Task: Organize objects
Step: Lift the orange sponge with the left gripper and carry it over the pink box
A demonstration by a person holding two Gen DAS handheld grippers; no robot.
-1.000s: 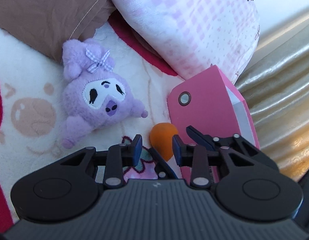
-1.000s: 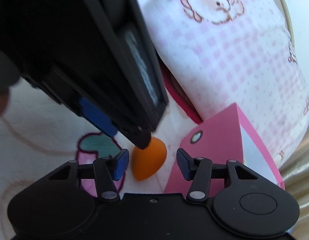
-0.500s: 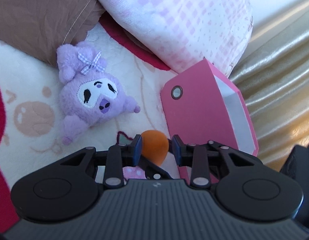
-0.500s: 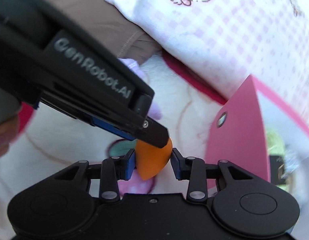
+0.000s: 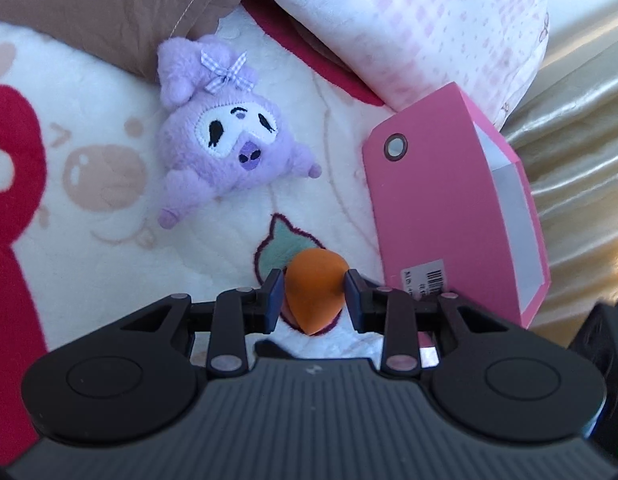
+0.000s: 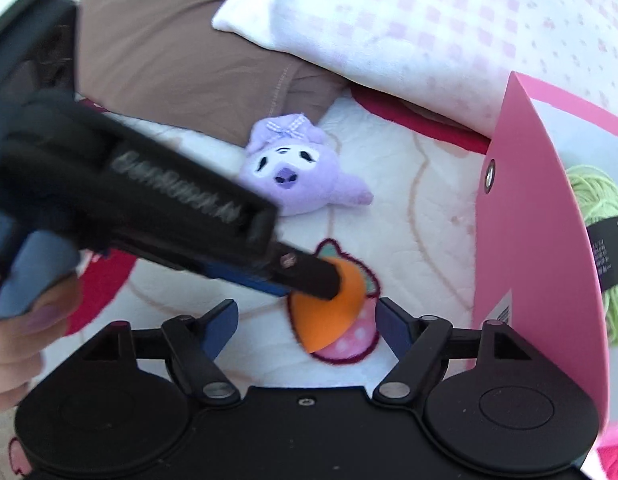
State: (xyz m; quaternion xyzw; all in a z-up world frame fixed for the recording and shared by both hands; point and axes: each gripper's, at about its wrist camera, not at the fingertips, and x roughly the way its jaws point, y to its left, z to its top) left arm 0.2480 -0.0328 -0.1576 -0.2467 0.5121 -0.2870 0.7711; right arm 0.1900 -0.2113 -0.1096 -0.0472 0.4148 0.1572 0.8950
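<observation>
Left gripper [image 5: 311,300]: jaws clamped on the orange sponge [image 5: 316,292], pads pressing its two flanks, blunt end away from the jaws, pointed end hanging toward the blanket [image 5: 109,260]. The sponge is carried clear of the bedding, just above the strawberry print.

Right gripper [image 6: 305,326]: jaws have just been opening and now stand apart; the sponge sits between them, but neither pad touches it. Judged: a hand-over, with the left now keeping the sponge alone.

Pink box [image 5: 441,216]: just to the right of the left jaws, open mouth facing right, white lining showing. In the right wrist view a green yarn skein [image 6: 597,208] already lies inside it, so the box is probably the collecting place, which would explain why the sponge is held this close to it.

Purple plush toy [image 5: 225,152]: beyond the left jaws and to their left, lying face up on the blanket, against the brown pillow [image 5: 101,4]. Untouched; likely a later item.

Patterned pillow [image 5: 409,24]: beyond the box, leaning over its far end.
</observation>
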